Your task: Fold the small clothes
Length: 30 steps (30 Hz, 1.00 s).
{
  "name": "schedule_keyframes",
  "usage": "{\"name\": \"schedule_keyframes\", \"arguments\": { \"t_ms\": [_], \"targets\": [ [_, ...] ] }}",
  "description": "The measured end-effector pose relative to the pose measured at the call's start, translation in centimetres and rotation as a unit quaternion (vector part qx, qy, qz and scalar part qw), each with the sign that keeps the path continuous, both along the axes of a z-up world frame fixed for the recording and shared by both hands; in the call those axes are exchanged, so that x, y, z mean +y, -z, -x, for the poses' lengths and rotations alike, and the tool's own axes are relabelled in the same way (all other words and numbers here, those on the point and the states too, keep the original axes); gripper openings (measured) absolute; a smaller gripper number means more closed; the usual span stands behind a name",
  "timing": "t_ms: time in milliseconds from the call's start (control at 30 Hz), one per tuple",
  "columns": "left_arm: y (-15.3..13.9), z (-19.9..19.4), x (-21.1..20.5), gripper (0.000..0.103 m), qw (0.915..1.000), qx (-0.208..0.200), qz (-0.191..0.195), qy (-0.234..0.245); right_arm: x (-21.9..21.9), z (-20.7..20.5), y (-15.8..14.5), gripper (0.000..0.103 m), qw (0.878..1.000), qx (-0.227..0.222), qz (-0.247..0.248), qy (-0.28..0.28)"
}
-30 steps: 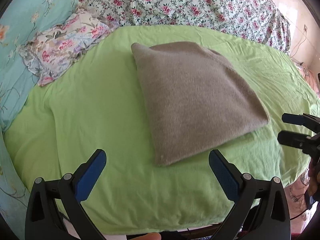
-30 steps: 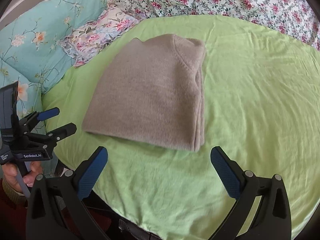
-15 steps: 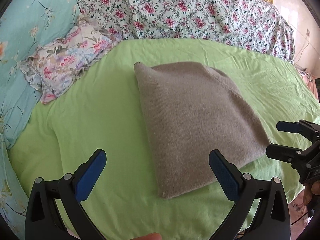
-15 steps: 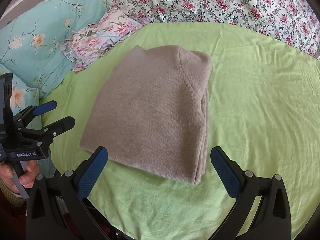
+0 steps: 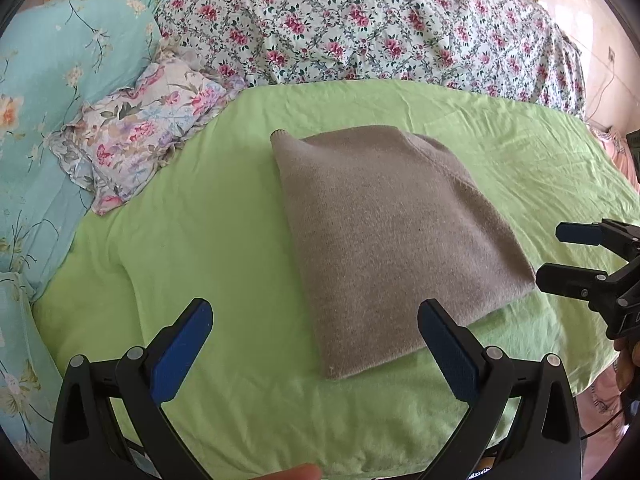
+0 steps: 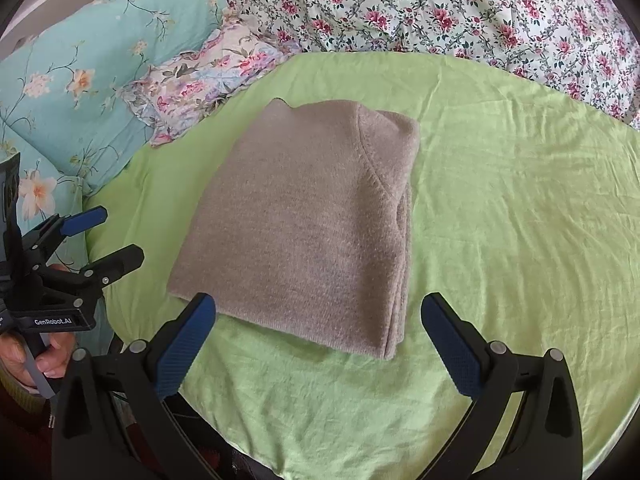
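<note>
A grey-brown knitted garment [image 5: 392,240] lies folded into a flat rectangle on the green sheet [image 5: 200,240]; it also shows in the right wrist view [image 6: 304,224]. My left gripper [image 5: 316,344] is open and empty, above the garment's near corner. My right gripper [image 6: 320,340] is open and empty, over the garment's near edge. The right gripper shows at the right of the left wrist view [image 5: 560,256], beside the garment's right corner. The left gripper shows at the left of the right wrist view [image 6: 108,236], off the garment's left edge.
A floral pillow [image 5: 136,136] and a turquoise quilt [image 5: 48,80] lie at the left. A rose-patterned quilt [image 5: 360,20] runs along the back. The green sheet's [image 6: 520,240] front edge is close below the grippers.
Both grippers have moved forward toward the garment; it sits lower and nearer in both views. Both stay open. The garment has not moved.
</note>
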<state>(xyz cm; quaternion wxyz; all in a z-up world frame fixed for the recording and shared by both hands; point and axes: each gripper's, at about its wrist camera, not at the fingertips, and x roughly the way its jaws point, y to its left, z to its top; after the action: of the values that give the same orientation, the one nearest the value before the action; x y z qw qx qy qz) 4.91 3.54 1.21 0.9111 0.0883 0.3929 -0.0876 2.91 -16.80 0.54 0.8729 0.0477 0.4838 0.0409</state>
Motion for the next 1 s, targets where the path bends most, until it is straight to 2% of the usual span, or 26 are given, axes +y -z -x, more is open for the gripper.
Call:
{"name": "schedule_keyframes", "arguments": {
  "t_ms": [1000],
  "targets": [
    [-0.4, 0.0, -0.2, 0.103, 1.0, -0.006, 0.001, 0.005, 1.2, -0.3, -0.9, 0.102, 1.0, -0.01, 0.009, -0.006]
  ]
}}
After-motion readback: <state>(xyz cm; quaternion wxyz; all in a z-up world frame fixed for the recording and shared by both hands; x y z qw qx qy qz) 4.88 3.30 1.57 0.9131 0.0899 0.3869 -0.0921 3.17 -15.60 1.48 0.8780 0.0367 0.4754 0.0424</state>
